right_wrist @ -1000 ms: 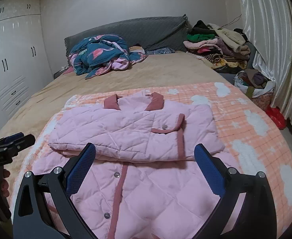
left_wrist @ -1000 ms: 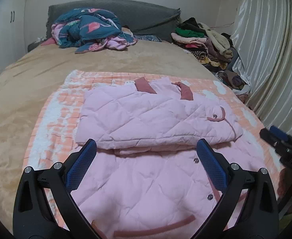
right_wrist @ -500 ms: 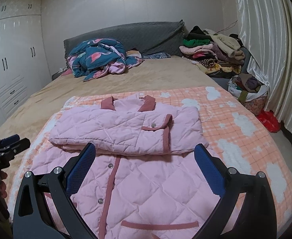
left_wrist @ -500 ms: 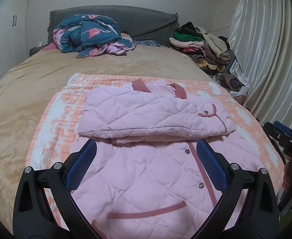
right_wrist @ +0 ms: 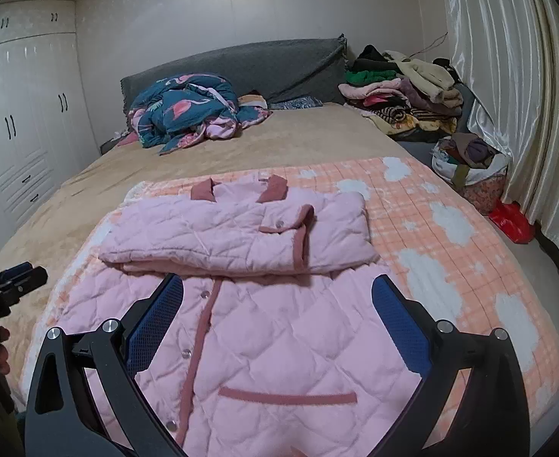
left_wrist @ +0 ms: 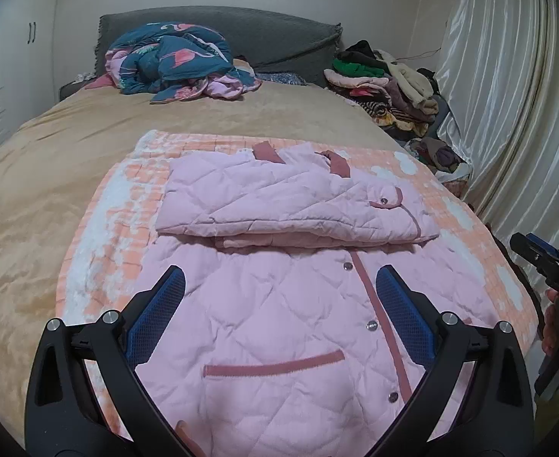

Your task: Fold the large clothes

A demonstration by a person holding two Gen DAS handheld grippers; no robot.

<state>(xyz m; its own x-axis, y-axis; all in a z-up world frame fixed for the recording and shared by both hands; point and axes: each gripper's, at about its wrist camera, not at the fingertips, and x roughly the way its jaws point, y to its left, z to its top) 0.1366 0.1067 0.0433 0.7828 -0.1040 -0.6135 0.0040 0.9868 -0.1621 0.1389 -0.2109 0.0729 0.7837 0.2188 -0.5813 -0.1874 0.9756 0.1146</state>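
Observation:
A pink quilted jacket (left_wrist: 279,304) with darker pink trim lies on an orange checked blanket (left_wrist: 100,236) on the bed. Its sleeves are folded across the chest, forming a thick band (left_wrist: 279,205) below the collar. The lower body with snaps and pockets lies flat near me. The jacket also shows in the right wrist view (right_wrist: 264,327). My left gripper (left_wrist: 279,304) is open and empty above the lower body. My right gripper (right_wrist: 277,304) is open and empty above the same area. Each gripper shows at the edge of the other's view.
A tan bed cover (left_wrist: 50,152) lies under the blanket. A blue flamingo duvet (left_wrist: 176,61) is bunched by the grey headboard (right_wrist: 260,64). A pile of clothes (right_wrist: 401,87) and a basket (right_wrist: 470,167) stand right, by curtains (right_wrist: 508,76). White wardrobes (right_wrist: 24,114) stand left.
Both grippers have pulled back toward the foot of the bed. More of the jacket's lower body and its pockets is in view. The jacket has not moved.

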